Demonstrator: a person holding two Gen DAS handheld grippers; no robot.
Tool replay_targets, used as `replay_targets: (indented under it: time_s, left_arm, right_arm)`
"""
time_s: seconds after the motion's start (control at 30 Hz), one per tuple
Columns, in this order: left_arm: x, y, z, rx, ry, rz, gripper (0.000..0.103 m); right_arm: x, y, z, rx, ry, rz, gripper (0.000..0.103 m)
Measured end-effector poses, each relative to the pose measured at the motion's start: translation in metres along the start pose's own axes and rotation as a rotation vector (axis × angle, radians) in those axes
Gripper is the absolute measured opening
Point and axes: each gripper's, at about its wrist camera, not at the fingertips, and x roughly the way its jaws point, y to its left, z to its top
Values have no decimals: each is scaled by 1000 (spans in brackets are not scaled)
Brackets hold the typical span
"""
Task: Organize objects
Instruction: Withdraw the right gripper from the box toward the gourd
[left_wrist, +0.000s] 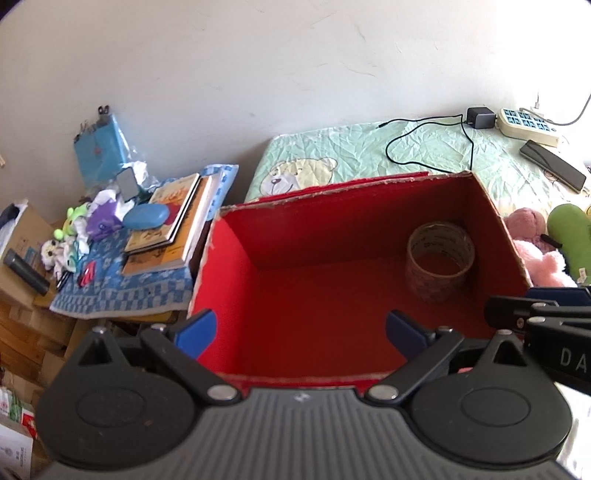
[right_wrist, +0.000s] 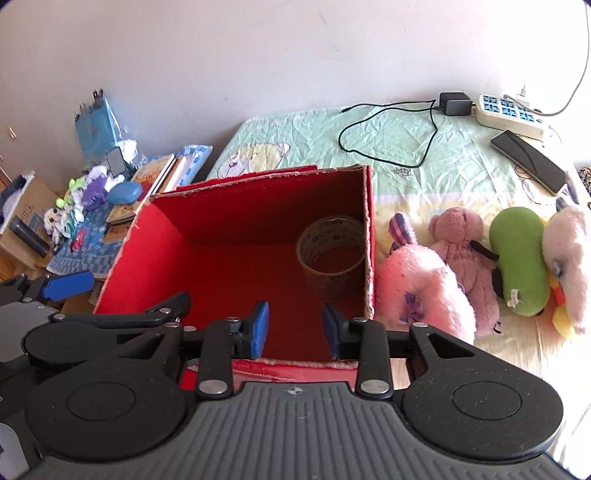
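1. The left gripper (left_wrist: 301, 332) hangs over the near edge of the red box (left_wrist: 236, 258), its blue pads spread wide with nothing between them.
2. The right gripper (right_wrist: 295, 328) hangs over the same near edge, just to the right of the left one. Its jaws stand partly apart and hold nothing; only the box floor shows in the gap.
3. The red box is open at the top, with a red lining and frayed cardboard edges. It sits on a bed sheet (right_wrist: 399, 155) of pale green with a bear print.
4. Inside the box, in the far right corner, a roll of clear tape (right_wrist: 332, 254) stands on its flat end, close against the right wall. The rest of the box floor is bare.
5. Just outside the right wall of the box lie four soft toys in a row: a pink plush (right_wrist: 421, 284) nearest the box, then a mauve bear (right_wrist: 461, 243), a green plush (right_wrist: 521, 258), and a white and orange plush (right_wrist: 569, 266) farthest out.
6. Beyond the box, near the wall, lie a black charger (right_wrist: 456, 103) with its loose cable, a white power strip (right_wrist: 511, 114) and a dark phone (right_wrist: 528, 158).
7. Left of the box, a low stand under a blue checked cloth (left_wrist: 122, 291) bears stacked books (left_wrist: 173, 225), a blue case (left_wrist: 146, 216) and small figurines (left_wrist: 74, 229).
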Motion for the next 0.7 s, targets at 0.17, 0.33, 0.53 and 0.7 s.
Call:
replay_targets:
  time_s: [0.17, 0.33, 0.53, 0.7]
  left_arm:
    - [-16, -3, -11, -21, -2, 18, 100]
    - [-23, -9, -19, -29, 9, 29, 101]
    - [-22, -17, -30, -22, 44, 21, 101]
    - [-16, -25, -40, -6, 78, 24, 101]
  right_arm:
    - [-13, -8, -9, 21, -16, 47, 44]
    - [-21, -12, -17, 21, -30, 70, 46]
    - [-22, -20, -27, 25, -8, 97, 46]
    - [-15, -28, -38, 65, 31, 119, 47]
